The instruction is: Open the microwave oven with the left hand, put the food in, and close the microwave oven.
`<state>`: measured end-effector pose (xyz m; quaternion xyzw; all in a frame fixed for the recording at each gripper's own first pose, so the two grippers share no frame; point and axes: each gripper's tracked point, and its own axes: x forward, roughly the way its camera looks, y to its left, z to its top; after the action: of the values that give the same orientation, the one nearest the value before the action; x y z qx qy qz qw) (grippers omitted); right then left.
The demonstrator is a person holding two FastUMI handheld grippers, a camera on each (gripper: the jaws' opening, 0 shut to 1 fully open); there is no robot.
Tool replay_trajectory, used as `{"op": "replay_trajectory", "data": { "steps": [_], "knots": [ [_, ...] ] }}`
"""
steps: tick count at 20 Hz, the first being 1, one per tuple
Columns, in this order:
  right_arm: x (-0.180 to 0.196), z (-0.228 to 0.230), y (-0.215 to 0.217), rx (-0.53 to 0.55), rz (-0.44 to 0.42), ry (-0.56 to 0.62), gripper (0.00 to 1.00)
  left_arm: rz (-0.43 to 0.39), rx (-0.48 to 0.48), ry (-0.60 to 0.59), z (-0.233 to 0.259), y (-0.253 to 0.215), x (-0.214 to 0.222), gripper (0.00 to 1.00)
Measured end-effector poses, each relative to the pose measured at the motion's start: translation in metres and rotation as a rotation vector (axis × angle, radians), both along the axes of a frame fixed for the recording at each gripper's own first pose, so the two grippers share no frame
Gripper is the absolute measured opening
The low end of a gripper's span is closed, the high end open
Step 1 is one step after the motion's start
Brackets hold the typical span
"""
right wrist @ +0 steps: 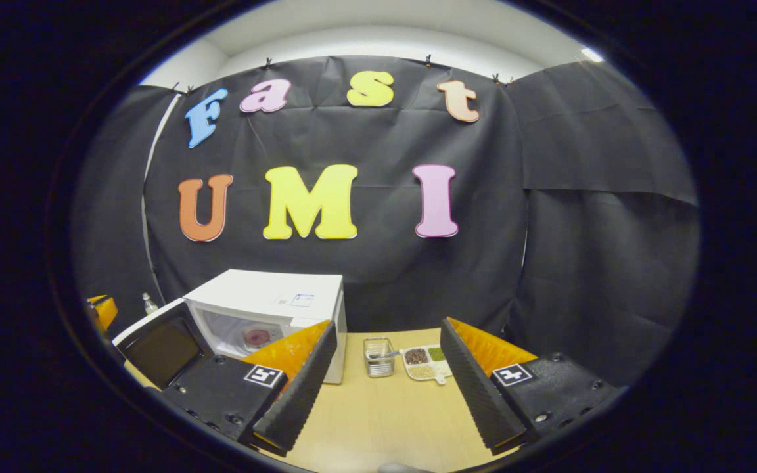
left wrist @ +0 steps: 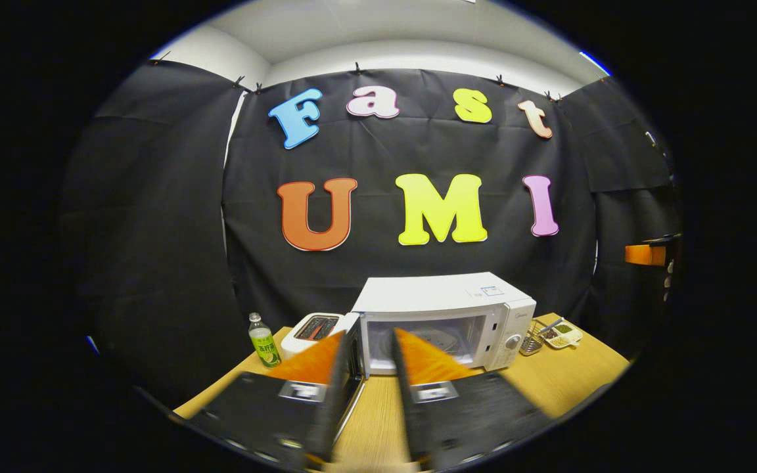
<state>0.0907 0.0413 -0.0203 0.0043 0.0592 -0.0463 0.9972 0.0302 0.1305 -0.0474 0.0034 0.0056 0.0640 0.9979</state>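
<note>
Left gripper view first: nearest us, the left gripper (left wrist: 368,401) has its fingers spread with a gap between them. The microwave door (left wrist: 351,374) stands edge-on by the left finger; whether the finger touches it we cannot tell. Beyond, at 12 o'clock, the microwave (left wrist: 447,309) sits on the table (left wrist: 575,378) with its cavity exposed and the turntable visible inside.

In the right gripper view, the right gripper (right wrist: 382,387) is wide open and holds nothing. At 12 o'clock past its fingers lie a small wire basket (right wrist: 378,357) and the food tray (right wrist: 426,362) with several compartments, well apart from the fingers. The microwave sits at 10 o'clock, door swung out.

We judge the opening step essentially done. Next, the right gripper must advance and close on the tray's edge, keeping it level so nothing spills, then carry it into the cavity.
</note>
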Motion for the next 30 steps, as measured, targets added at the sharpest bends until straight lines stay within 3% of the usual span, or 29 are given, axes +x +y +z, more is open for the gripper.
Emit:
{"op": "replay_trajectory", "data": {
  "steps": [1,3,4,10,11,13,14,15,16,19,20,22,23,24,25,26,27,30],
  "knots": [
    [-0.001,-0.001,0.001,0.005,0.0,0.007,1.0,-0.04,-0.005,-0.014,-0.003,0.001,0.002,0.03],
    [-0.005,-0.003,0.007,0.015,0.006,0.019,1.0,-0.032,-0.021,-0.015,-0.006,0.01,0.002,0.0],
    [-0.007,-0.005,0.008,0.012,0.007,0.024,0.92,-0.01,-0.008,-0.008,-0.01,0.021,-0.005,0.0],
    [-0.014,0.0,0.019,-0.021,0.016,0.026,0.92,0.155,-0.006,0.032,-0.04,0.111,-0.027,0.0],
    [-0.015,-0.001,0.022,-0.023,0.02,0.035,1.0,0.177,-0.008,0.041,-0.05,0.125,-0.03,0.0],
    [-0.019,-0.001,0.023,-0.029,0.016,0.041,1.0,0.208,-0.012,0.068,-0.075,0.147,-0.038,0.0],
    [-0.022,0.0,0.024,-0.031,0.014,0.041,0.92,0.217,-0.019,0.088,-0.089,0.155,-0.04,0.0],
    [-0.024,0.0,0.026,-0.031,0.015,0.047,0.92,0.23,-0.032,0.109,-0.104,0.163,-0.041,0.0],
    [-0.025,-0.004,0.029,-0.03,0.021,0.056,1.0,0.241,-0.056,0.134,-0.117,0.168,-0.042,0.0],
    [-0.029,-0.006,0.032,-0.037,0.027,0.069,1.0,0.262,-0.084,0.202,-0.153,0.173,-0.046,0.0],
    [-0.028,-0.006,0.032,-0.036,0.03,0.071,0.92,0.262,-0.084,0.209,-0.159,0.172,-0.047,0.0],
    [-0.028,-0.009,0.033,-0.029,0.038,0.076,0.92,0.249,-0.091,0.242,-0.174,0.167,-0.047,0.0],
    [-0.028,-0.01,0.034,-0.027,0.043,0.082,1.0,0.245,-0.086,0.255,-0.179,0.164,-0.048,0.0],
    [-0.027,-0.012,0.034,-0.026,0.046,0.089,0.92,0.246,-0.087,0.27,-0.183,0.162,-0.05,0.0],
    [-0.027,-0.013,0.034,-0.021,0.047,0.092,1.0,0.245,-0.09,0.275,-0.185,0.158,-0.05,0.0],
    [-0.027,-0.011,0.035,-0.012,0.047,0.088,1.0,0.244,-0.082,0.276,-0.183,0.155,-0.051,0.0],
    [-0.027,-0.013,0.036,0.0,0.048,0.092,0.92,0.236,-0.07,0.275,-0.183,0.153,-0.052,0.0],
    [-0.029,-0.018,0.041,0.022,0.062,0.108,0.92,0.209,-0.064,0.27,-0.18,0.139,-0.052,0.0]
  ]
}}
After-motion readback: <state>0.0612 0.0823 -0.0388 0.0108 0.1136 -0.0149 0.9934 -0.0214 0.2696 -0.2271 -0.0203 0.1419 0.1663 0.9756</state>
